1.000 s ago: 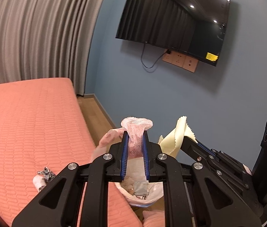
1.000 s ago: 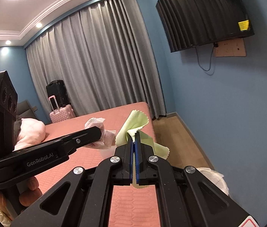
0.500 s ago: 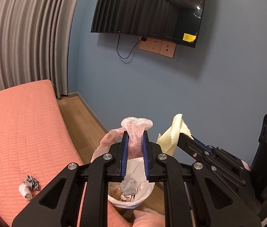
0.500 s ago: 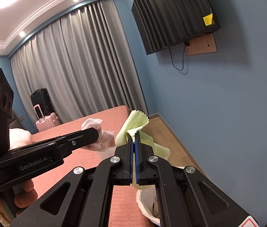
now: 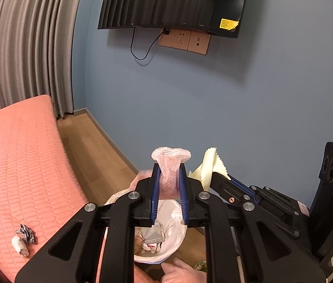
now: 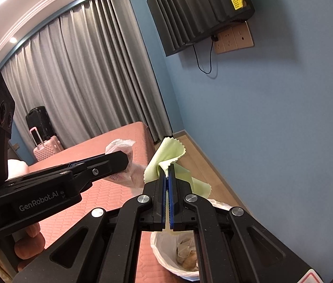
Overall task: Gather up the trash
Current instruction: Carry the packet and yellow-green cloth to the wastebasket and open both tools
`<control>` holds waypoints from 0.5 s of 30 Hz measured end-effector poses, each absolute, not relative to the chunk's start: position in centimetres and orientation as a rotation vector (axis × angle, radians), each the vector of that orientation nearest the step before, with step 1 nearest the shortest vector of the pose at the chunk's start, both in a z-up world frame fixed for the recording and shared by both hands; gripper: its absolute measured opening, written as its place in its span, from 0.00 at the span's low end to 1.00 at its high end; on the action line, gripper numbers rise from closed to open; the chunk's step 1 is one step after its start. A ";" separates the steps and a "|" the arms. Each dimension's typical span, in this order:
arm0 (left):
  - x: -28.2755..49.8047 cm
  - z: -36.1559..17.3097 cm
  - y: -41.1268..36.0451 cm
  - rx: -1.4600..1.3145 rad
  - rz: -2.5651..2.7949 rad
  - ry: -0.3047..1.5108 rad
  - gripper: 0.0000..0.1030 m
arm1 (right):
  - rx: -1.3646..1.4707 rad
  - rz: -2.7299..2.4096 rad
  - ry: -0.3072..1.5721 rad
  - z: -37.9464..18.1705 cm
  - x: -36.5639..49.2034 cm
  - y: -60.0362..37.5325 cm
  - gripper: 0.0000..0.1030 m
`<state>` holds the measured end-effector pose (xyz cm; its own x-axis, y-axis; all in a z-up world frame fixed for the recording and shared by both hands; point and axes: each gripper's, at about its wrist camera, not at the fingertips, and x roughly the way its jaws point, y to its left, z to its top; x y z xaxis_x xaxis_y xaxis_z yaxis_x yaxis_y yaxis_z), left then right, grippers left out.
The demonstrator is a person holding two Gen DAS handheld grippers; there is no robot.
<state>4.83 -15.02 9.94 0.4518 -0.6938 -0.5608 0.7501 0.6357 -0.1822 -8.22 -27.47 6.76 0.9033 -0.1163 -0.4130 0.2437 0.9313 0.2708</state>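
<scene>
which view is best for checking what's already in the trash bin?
Left wrist. The trash bin sits under the left gripper, which is shut on a pink wipe; most of its liner and crumpled contents show. The right wrist view shows only part of the bin, mostly hidden by the right gripper.

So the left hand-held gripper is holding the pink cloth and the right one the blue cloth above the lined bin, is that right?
Not quite: the right hand-held gripper holds a pale yellow-green cloth, not blue, as the right wrist view shows. The left hand-held gripper does hold the pink cloth above the lined bin.

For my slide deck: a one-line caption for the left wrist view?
Left gripper carries a pink wipe above the lined trash bin beside the bed.
</scene>
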 end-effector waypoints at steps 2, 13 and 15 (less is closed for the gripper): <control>5.4 9.4 -15.5 0.103 -0.892 0.665 0.16 | 0.327 -0.194 0.415 6.3 -7.8 -27.5 0.01; 7.8 8.1 -15.8 0.047 -0.838 0.689 0.51 | 0.324 -0.209 0.464 3.9 -5.4 -28.0 0.08; 8.1 7.9 -15.5 0.038 -0.827 0.694 0.51 | 0.324 -0.209 0.465 3.7 -5.4 -27.8 0.11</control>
<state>8.06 -15.46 7.93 0.4717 -0.6633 -0.5810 0.6871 0.6895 -0.2292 -5.36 -27.84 3.73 0.8737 -0.1236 -0.4704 0.2698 0.9279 0.2572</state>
